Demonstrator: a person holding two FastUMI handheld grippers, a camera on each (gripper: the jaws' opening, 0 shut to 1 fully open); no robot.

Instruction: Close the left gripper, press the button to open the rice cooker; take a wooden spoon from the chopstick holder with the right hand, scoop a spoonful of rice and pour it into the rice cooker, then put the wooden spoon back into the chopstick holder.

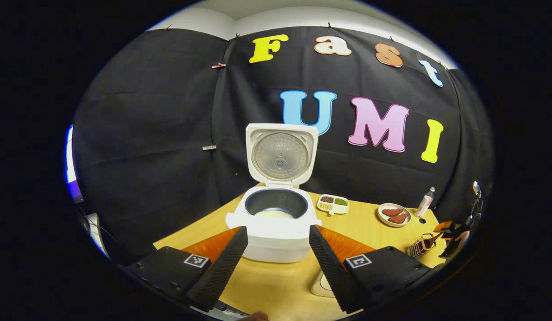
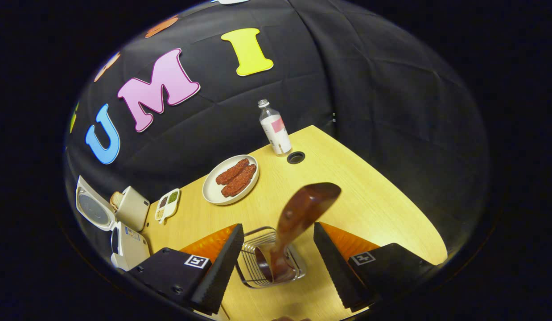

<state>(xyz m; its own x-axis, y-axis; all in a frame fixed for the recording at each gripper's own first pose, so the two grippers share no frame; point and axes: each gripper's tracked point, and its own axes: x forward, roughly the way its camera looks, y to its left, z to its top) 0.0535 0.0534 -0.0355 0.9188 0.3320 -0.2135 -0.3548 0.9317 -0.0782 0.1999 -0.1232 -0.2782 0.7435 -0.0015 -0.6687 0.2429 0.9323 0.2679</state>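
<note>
In the left gripper view, the left gripper [image 1: 276,263] hangs above the desk [image 1: 276,285] with its fingers spread wide and nothing between them. Straight ahead, framed by the two fingers, stands the white rice cooker [image 1: 275,223]. Its lid [image 1: 281,154] is swung up and stands upright at the back, and a low layer of white rice [image 1: 274,214] lies at the bottom of the dark inner pot. Behind the cooker to the right sits a small divided dish [image 1: 332,203] of grains, then a plate [image 1: 394,215] with reddish pieces of food, and a bottle [image 1: 424,203] by the wall. At the far right edge, the wire chopstick holder [image 1: 419,246] stands on the desk with the other gripper just beside it.

In the right gripper view, the right gripper [image 2: 276,263] is also wide open and grips nothing. Between its fingers, below them, the chopstick holder [image 2: 262,261] sits on the desk [image 2: 369,209], and the wooden spoon [image 2: 298,218] stands in it, bowl down inside the wire basket, its broad handle leaning up and to the right. Neither finger touches the spoon. Farther back are the plate [image 2: 230,185], the bottle [image 2: 275,129] beside a round hole [image 2: 296,157] in the desk, the divided dish [image 2: 167,204], and the open rice cooker [image 2: 124,240] at the left edge.
</note>
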